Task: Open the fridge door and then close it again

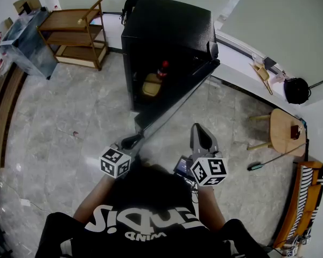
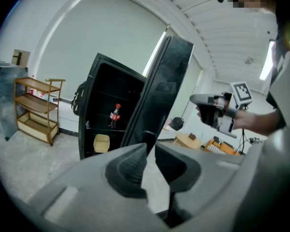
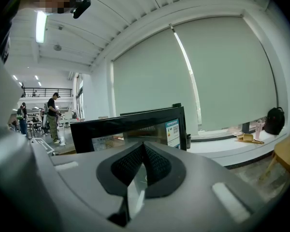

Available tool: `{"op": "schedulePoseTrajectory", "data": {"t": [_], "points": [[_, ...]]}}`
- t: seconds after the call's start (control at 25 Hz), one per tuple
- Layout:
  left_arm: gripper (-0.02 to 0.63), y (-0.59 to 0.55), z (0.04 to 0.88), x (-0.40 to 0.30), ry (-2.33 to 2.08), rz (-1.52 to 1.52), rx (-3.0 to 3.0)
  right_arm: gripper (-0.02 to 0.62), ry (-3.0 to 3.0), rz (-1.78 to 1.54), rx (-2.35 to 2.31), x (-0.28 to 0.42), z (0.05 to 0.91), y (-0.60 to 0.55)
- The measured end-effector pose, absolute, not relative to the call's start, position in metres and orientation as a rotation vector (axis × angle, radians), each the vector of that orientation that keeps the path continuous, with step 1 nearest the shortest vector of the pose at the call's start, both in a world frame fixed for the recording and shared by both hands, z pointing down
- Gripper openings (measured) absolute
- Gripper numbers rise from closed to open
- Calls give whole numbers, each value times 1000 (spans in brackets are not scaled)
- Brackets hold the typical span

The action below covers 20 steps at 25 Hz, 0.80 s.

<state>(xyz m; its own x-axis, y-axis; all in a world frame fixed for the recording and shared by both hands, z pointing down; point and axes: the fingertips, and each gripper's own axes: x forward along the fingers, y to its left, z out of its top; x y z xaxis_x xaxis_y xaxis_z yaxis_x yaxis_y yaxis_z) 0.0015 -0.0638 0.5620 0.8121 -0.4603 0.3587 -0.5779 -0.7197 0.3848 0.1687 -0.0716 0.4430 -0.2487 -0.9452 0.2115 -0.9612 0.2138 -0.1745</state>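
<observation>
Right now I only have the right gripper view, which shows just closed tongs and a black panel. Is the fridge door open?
Observer: Yes, the fridge door stands wide open in the head view.
Operator: What is the left gripper doing?
Observer: The left gripper has its tongs closed on the door's free edge.
Operator: Is anything inside the fridge?
Observer: A cola bottle stands inside, with a yellow tub below it.
</observation>
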Motion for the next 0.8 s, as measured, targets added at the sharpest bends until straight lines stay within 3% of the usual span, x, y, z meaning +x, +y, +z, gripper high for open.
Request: {"op": "schedulePoseTrajectory", "data": {"t": [0.8], "points": [[64, -114, 563, -32, -858, 315, 2467, -2, -2403, 417, 1865, 159, 444, -107]]}}
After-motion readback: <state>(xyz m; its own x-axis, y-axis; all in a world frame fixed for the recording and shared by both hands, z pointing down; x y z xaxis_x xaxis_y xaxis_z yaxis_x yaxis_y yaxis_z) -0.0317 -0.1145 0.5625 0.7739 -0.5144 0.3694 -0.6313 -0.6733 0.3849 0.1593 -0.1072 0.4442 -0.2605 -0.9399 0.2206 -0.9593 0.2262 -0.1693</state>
